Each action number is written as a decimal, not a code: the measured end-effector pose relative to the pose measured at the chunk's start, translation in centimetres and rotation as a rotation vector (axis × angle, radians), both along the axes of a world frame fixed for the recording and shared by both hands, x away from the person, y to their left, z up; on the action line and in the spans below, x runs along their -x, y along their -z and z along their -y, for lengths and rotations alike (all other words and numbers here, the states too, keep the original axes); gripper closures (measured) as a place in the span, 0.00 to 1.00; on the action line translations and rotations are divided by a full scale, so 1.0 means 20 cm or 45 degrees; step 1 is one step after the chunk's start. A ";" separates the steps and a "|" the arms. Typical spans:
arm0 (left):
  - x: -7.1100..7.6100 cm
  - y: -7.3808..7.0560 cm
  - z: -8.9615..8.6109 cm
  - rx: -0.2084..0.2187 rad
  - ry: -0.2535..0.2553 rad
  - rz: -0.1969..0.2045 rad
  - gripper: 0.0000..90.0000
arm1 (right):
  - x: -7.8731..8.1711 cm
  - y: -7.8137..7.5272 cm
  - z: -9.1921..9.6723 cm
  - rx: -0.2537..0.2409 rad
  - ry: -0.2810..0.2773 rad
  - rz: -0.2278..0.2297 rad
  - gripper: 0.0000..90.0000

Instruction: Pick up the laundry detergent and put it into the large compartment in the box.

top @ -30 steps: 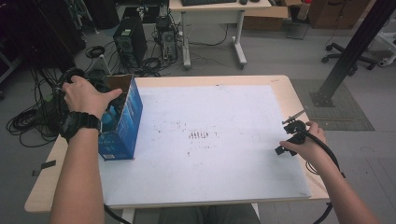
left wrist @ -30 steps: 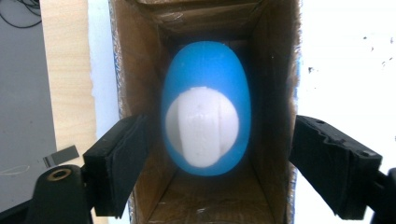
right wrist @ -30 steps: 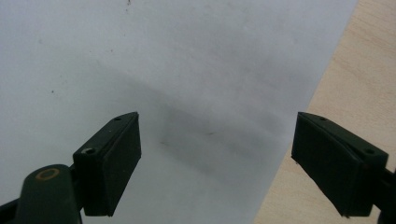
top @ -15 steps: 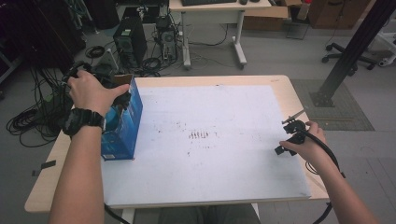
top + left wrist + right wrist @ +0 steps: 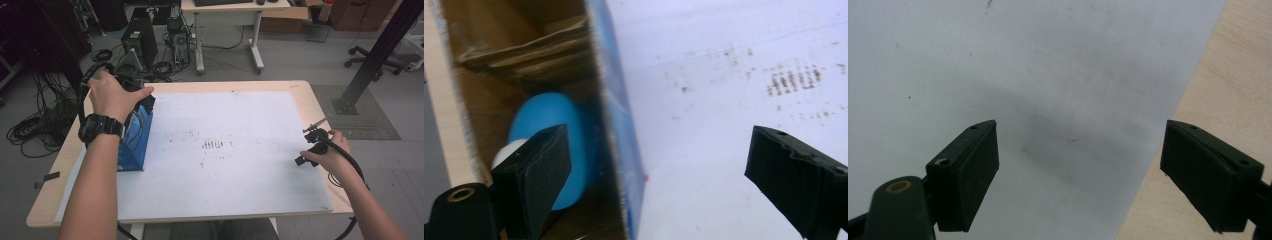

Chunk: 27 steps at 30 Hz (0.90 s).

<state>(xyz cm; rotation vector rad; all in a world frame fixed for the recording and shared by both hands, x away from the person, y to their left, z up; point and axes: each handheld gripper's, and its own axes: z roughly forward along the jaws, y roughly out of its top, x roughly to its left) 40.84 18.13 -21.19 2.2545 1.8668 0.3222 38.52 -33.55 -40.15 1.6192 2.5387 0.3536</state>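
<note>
Blue cardboard is forming the open box (image 5: 131, 135) that is standing at the left edge of the white sheet (image 5: 225, 150), and the person's left hand (image 5: 114, 95) is hovering over the box's top with the left gripper (image 5: 659, 165). Seen along that gripper, the jaws are standing wide apart, one over the box's brown inside, the other over the sheet to the box's right; a blue and white rounded object (image 5: 549, 130) is lying inside the box. Right of the box, dark smudges (image 5: 215, 145) are marking the sheet. Well right of the box, at the sheet's far edge, the right gripper (image 5: 311, 145) is resting in the person's right hand, jaws wide over sheet and wooden table (image 5: 1228, 90). Beyond the box, computer towers (image 5: 137, 42), cables and a desk are standing on grey floor.
</note>
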 end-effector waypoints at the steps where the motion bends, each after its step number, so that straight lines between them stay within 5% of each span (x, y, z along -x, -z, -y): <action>1: 0.00 0.00 0.02 0.005 0.003 0.001 0.13 | 0.00 0.00 0.00 0.001 -0.001 0.001 0.18; 13: -0.01 0.00 0.20 0.036 0.110 0.006 0.12 | 0.01 -0.01 0.01 -0.001 0.005 0.007 0.18; 27: -0.02 0.06 0.41 0.009 0.230 -0.016 0.12 | 0.02 -0.02 0.02 -0.002 0.003 0.010 0.18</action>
